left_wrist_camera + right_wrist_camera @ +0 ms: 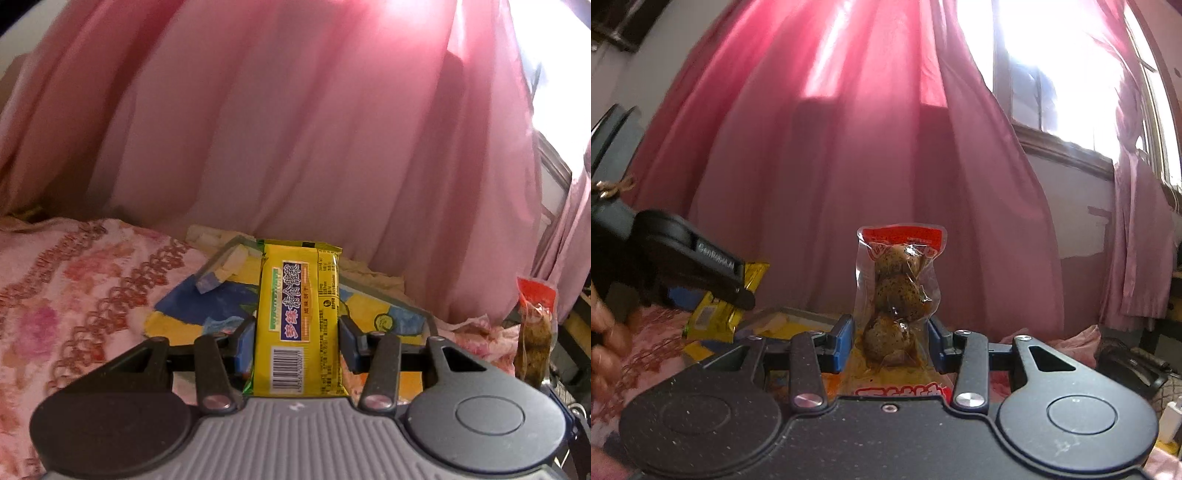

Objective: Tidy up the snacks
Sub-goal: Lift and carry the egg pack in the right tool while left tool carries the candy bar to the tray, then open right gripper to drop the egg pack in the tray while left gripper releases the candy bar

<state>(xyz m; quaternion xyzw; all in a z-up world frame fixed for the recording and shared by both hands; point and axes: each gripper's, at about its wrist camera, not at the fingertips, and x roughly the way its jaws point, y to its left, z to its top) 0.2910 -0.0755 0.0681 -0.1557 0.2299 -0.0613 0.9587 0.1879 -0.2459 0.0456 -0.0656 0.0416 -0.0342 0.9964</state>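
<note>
Left wrist — yellow packet inside gripper

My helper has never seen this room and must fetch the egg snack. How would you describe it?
Face the pink curtain by the window. In front of it, the right tongs grip a clear pouch of speckled brown eggs, upright. Its red top strip and see-through film set it apart from the opaque yellow packet in the left tongs.

Each wrist camera sits close behind own hand-held gripper, facing forward; both share pink curtain ahead, bed below.
</note>
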